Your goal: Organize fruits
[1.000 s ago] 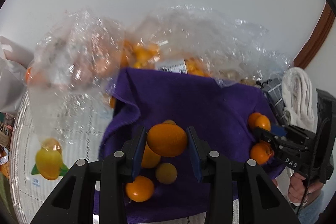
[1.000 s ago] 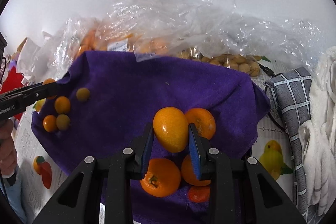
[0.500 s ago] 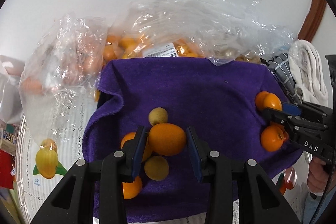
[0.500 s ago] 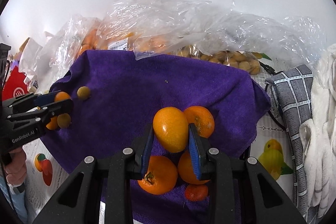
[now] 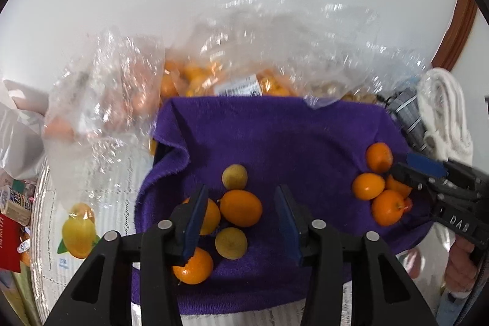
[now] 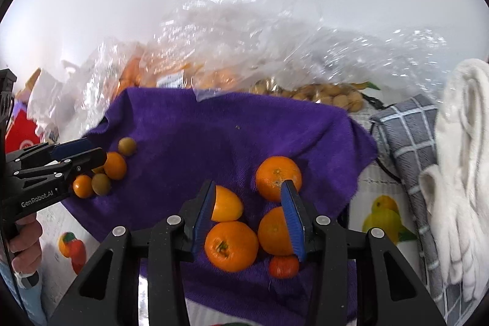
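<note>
A purple towel [image 5: 275,139] [image 6: 198,136] holds two fruit groups. My left gripper [image 5: 241,219] is open over the left group of small kumquats; the oval orange one [image 5: 240,208] it held now lies on the towel between the jaws, with yellow-green ones [image 5: 234,176] beside it. My right gripper [image 6: 247,213] is open over the right group of mandarins [image 6: 230,245]; an oval orange fruit [image 6: 226,205] rests against its left finger. Each gripper shows in the other view: the right [image 5: 428,176], the left [image 6: 76,158].
Clear plastic bags of oranges [image 5: 214,75] and nuts [image 6: 324,93] lie behind the towel. A grey checked cloth [image 6: 406,136] and white towel [image 6: 458,142] lie at the right. A fruit-print tablecloth [image 5: 79,234] is below. Red packaging [image 6: 21,130] sits far left.
Both grippers have opened. Each has let go of its oval orange fruit, which now rests on the towel among its group. Both views are slightly blurred from motion.
</note>
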`<state>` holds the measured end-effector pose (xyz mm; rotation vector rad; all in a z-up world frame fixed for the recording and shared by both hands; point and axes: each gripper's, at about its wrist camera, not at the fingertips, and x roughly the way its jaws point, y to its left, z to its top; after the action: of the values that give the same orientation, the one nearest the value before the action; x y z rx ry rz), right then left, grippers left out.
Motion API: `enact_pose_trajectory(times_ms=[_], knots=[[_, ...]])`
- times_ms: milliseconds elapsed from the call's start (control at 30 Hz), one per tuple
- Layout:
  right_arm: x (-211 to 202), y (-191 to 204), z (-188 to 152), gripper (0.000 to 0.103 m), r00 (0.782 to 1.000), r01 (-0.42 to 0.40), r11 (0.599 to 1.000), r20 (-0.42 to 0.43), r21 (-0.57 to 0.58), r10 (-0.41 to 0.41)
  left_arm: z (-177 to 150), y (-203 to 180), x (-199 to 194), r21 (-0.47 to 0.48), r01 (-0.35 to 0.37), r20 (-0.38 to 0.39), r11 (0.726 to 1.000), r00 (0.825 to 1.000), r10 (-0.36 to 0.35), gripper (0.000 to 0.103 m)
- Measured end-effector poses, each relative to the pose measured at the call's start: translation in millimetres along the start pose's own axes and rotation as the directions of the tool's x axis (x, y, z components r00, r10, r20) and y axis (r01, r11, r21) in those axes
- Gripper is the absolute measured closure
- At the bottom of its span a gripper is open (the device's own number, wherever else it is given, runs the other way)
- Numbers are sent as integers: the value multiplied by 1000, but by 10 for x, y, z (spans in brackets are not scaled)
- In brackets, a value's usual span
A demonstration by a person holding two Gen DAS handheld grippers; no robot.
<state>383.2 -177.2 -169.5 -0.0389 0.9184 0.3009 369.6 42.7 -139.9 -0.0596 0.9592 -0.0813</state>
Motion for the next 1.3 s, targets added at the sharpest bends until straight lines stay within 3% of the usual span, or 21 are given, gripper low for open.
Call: enact_pose_trajectory(times_ms=[300,400,500,733,800,900,1000,1067,1200,1300], knots=[[-629,21,-297,56,998,44,994,49,95,-48,-2,-146,-621,38,18,105,999,994,-22,59],[-889,54,-385,56,998,48,993,46,106,-53,-70,-201,-890,34,21,141,999,990,-26,53],[-1174,109,-502,54,995,70,992,68,101,-77,-287,-204,-1130,17,34,170,999,985,-36,49],[-1683,214,-816,50,990,78,992,108,100,-88,-787,-214,-1354,-2,-7,121,1000,993,8,48],[-1774,262,-897,50,992,73,995,97,72,-80,-921,-239,-1481,-4,-20,130,1000,991,20,41],[-1948,334,-1049,49,984,125,990,123,63,-132,-1120,-300,-1703,-7,-28,160,1000,987,29,32],[-2146,376,-1226,36,979,122,990,153,66,-131,-1266,-372,-1867,-3,-34,178,999,983,34,29],[-2270,411,-1340,22,973,121,990,191,68,-132,-1365,-434,-1991,3,-37,194,999,980,36,27],[-2458,492,-1557,20,958,146,988,243,48,-153,-1522,-519,-2221,3,-63,240,998,969,61,27],[-2565,505,-1706,12,957,122,991,257,55,-132,-1609,-564,-2350,-2,-64,261,998,963,62,27]])
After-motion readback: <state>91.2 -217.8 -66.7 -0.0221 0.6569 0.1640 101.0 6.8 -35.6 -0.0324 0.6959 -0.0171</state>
